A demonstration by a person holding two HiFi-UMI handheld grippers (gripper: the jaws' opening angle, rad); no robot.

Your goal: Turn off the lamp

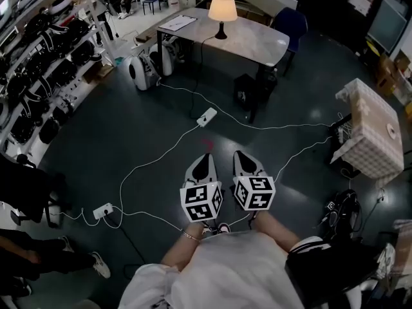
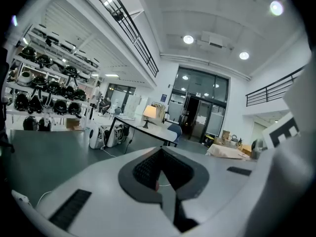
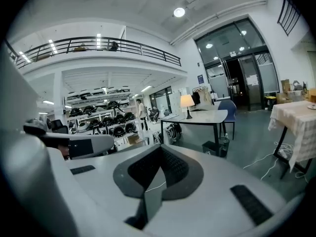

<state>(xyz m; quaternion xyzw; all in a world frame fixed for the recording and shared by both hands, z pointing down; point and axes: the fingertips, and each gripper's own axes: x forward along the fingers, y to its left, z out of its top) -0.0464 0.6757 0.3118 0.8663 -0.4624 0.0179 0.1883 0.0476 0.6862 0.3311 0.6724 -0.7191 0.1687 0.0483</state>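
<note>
My left claw and right claw are held out side by side in front of me, tips angled a little down toward the floor. Both have their jaws together with nothing between them; each claw's own view shows the dark pads meeting at the tip, with only bare floor and a thin white line in the slit below

On the floor just ahead of the tips lies a white strip, with white cables trailing from it to either side. A dark cord drops from the table edge toward that strip, though I cannot tell whether it plugs in there

Well beyond the claws, ahead and slightly right of the left one, stands the table. The lamp is upright on its far part, shade glowing, so it is on. A blue chair sits at the table's right end

I judge this to be the approach: neither claw is near the lamp and nothing has been touched. Next I need to walk forward past the strip without snagging the cables, then bring one claw to the switch. I cannot see from here where that switch is, whether on the base, the cord or the strip, so I must find it first
</note>
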